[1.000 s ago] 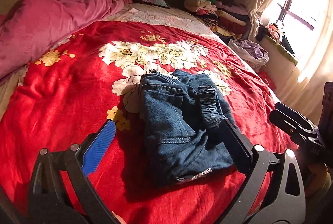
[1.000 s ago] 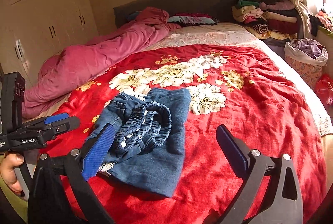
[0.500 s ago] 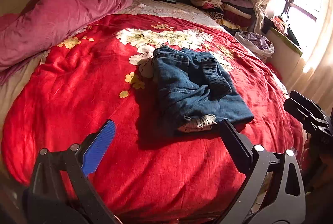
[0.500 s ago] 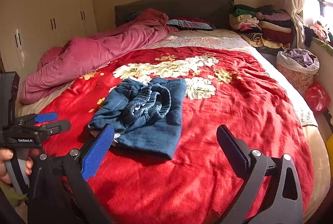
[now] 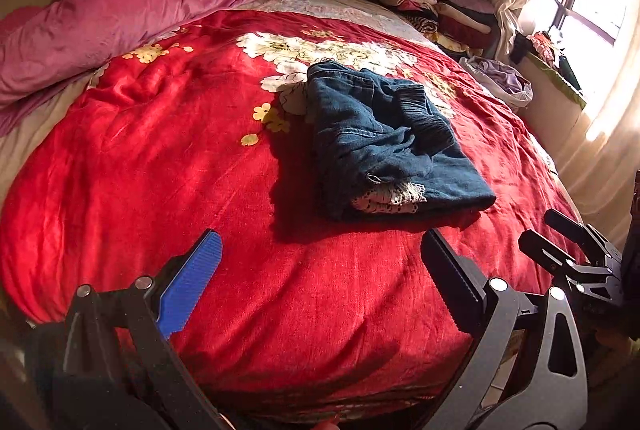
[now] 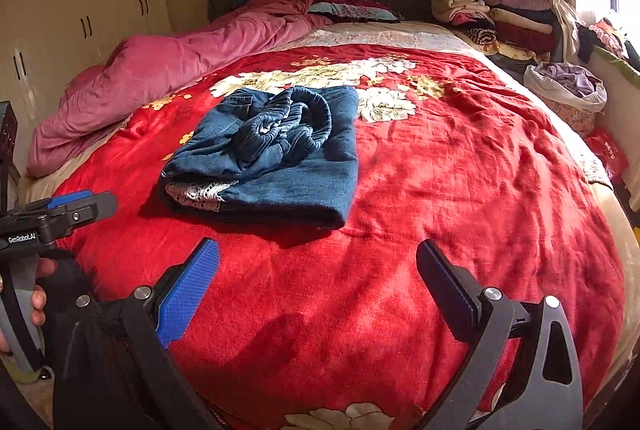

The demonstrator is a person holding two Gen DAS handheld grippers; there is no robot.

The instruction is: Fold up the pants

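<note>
The blue denim pants [image 5: 384, 142] lie folded in a compact bundle on the red flowered blanket [image 5: 160, 158], with the elastic waistband bunched on top and a white lace edge showing at the near end. They also show in the right wrist view [image 6: 276, 154]. My left gripper [image 5: 320, 266] is open and empty, held back over the near part of the bed, well short of the pants. My right gripper [image 6: 318, 270] is open and empty, also short of the pants. Each gripper appears at the edge of the other's view.
A pink duvet [image 6: 168, 70] is heaped along the left side of the bed. Stacked folded clothes [image 6: 496, 18] sit at the far right by the headboard. A bag of laundry [image 6: 568, 86] stands beside the bed under the window. Cupboards [image 6: 80, 2] line the left wall.
Both grippers have pulled back from the pants toward the foot of the bed. The pants lie still in their folded bundle.
</note>
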